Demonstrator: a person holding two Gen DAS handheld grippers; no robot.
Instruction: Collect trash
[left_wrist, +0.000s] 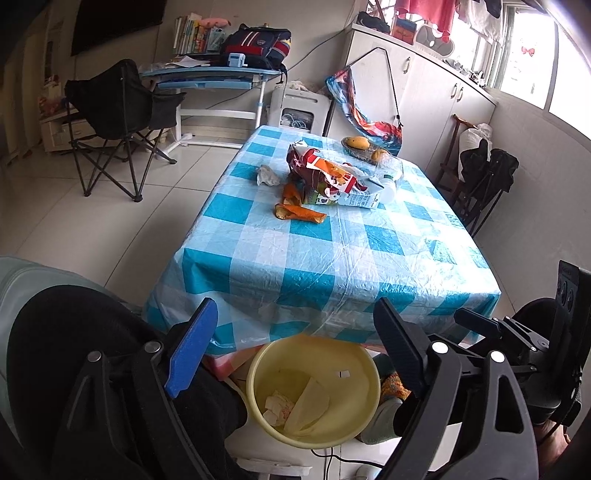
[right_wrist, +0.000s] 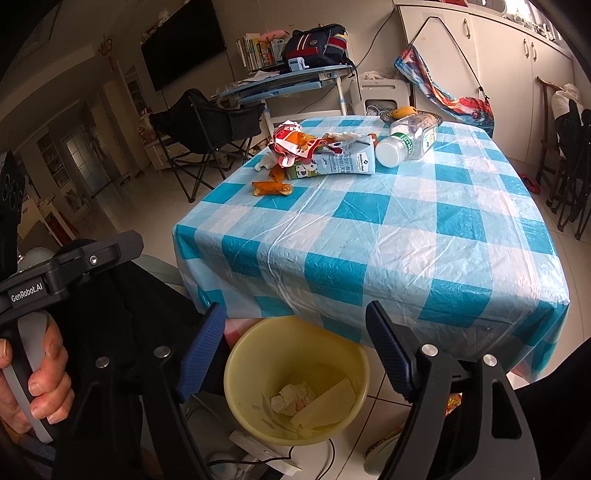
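A yellow bin (left_wrist: 314, 387) (right_wrist: 295, 376) stands on the floor at the table's near edge, with crumpled paper (right_wrist: 293, 400) and a pale wrapper inside. My left gripper (left_wrist: 295, 354) hangs open just above the bin, nothing between its fingers. My right gripper (right_wrist: 295, 350) is open over the same bin, also empty. On the blue-checked table (left_wrist: 332, 258) (right_wrist: 388, 240) lie a snack bag (left_wrist: 317, 166) (right_wrist: 295, 144), a milk carton (left_wrist: 347, 195) (right_wrist: 336, 162), orange peel (left_wrist: 299, 212) (right_wrist: 271, 188), a crumpled tissue (left_wrist: 267, 175) and a plastic bottle (left_wrist: 389, 181) (right_wrist: 406, 142).
A fruit dish with mangoes (left_wrist: 364, 146) sits at the table's far edge. A black folding chair (left_wrist: 118, 122) and a blue desk (left_wrist: 210, 77) stand beyond on the left. White cabinets (left_wrist: 436, 92) line the right wall. Cables lie on the floor by the bin.
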